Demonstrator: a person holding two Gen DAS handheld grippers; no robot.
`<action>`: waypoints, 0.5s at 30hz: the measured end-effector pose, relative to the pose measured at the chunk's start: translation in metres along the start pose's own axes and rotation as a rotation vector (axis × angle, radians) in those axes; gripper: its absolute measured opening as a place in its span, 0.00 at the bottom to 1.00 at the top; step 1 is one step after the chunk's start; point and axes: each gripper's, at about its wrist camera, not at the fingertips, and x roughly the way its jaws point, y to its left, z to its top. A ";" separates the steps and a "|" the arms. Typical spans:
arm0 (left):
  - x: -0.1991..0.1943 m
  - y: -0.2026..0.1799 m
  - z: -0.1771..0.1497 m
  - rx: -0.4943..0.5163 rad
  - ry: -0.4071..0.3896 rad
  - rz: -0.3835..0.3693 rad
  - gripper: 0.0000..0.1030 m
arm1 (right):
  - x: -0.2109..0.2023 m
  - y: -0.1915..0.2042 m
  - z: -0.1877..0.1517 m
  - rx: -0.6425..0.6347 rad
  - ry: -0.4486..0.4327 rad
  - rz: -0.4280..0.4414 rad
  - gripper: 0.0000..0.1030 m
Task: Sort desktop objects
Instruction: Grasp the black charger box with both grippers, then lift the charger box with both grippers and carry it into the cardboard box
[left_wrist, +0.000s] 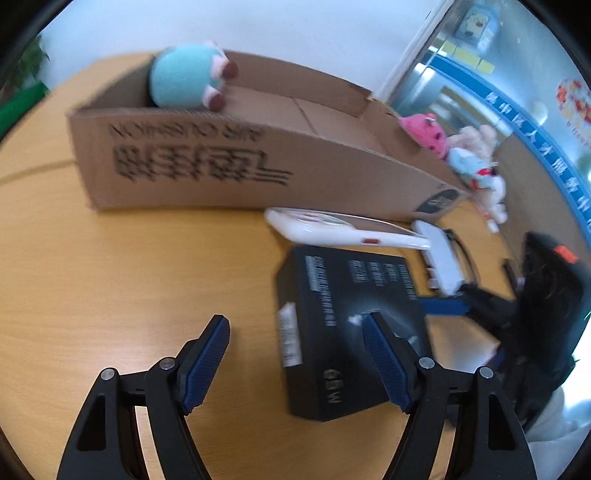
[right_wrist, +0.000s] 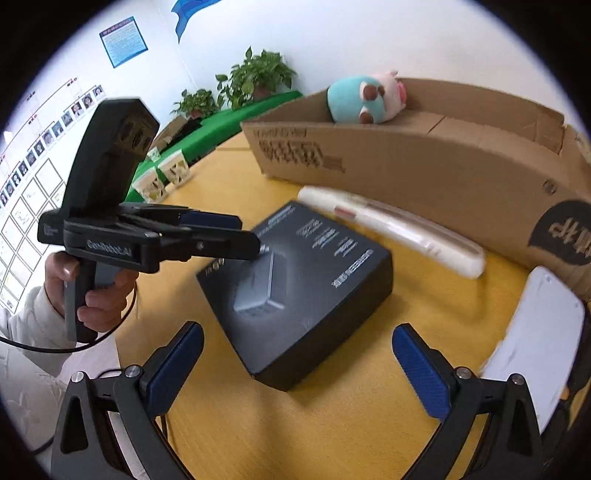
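Observation:
A black charger box (left_wrist: 347, 295) (right_wrist: 314, 258) lies flat on the wooden table (left_wrist: 129, 266). My left gripper (left_wrist: 297, 320) hangs open over the box's left edge; its right finger is above the lid, its left finger above bare table, and nothing is pressed between the pads. From the right wrist view, the left gripper (right_wrist: 255, 245) points down at the box, held by a hand. My right gripper (right_wrist: 299, 329) stands wide open just short of the box's near corner. A long white device (left_wrist: 343, 229) (right_wrist: 391, 229) lies behind the box.
A long open cardboard carton (left_wrist: 258, 166) (right_wrist: 424, 166) stands at the back with a teal plush (left_wrist: 184, 77) (right_wrist: 354, 99) inside. Pink and pale plush toys (left_wrist: 461, 147) lie beyond its right end. A flat white device (left_wrist: 443, 254) (right_wrist: 535, 332) lies to the right.

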 end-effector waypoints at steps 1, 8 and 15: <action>0.004 0.000 0.001 -0.007 0.008 -0.026 0.72 | 0.003 0.004 0.001 -0.015 0.003 -0.008 0.99; 0.018 -0.009 -0.001 0.000 0.044 -0.095 0.72 | 0.022 0.019 0.000 -0.043 -0.002 -0.115 0.99; -0.002 -0.019 -0.014 0.013 0.021 -0.048 0.67 | 0.012 0.027 -0.008 -0.039 -0.024 -0.106 0.93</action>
